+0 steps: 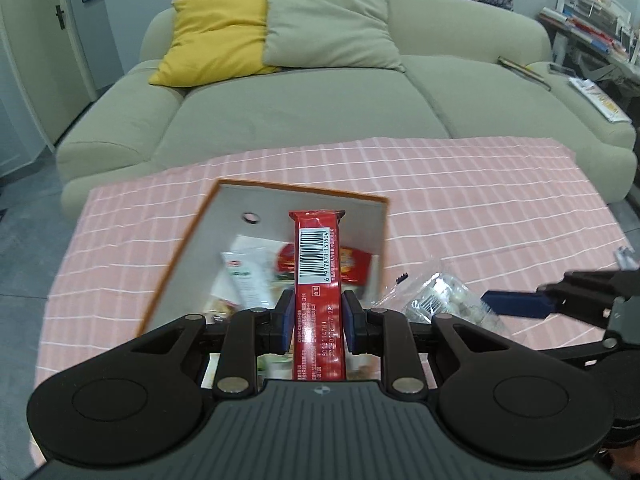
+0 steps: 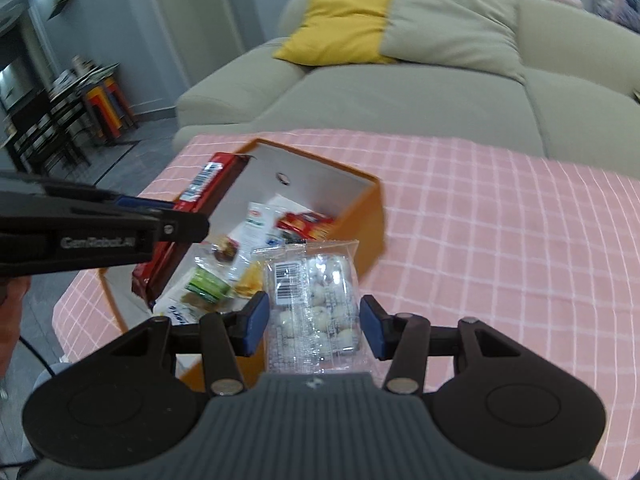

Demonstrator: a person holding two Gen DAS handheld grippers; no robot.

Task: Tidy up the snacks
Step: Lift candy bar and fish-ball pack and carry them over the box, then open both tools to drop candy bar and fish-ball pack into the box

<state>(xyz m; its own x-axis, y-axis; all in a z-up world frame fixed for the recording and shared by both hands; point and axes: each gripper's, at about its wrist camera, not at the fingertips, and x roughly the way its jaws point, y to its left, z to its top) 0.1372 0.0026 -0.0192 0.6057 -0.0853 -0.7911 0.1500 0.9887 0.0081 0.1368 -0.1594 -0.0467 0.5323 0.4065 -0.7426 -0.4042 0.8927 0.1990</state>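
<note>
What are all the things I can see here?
Long snack pack: one, red, clamped in the left gripper over the box.
Clear snack bag: one, holding pale round pieces, between the right gripper's pads.
Box: one, orange outside, white inside, open, on the tablecloth.
Snack packets: several, red, white, green, loose in the box.
Tablecloth: one, pink check.
Sofa: one, pale green, behind the table.
Cushions: one yellow, one grey-green, on the sofa.
Left gripper: black with blue pads.
Right gripper: same.
</note>
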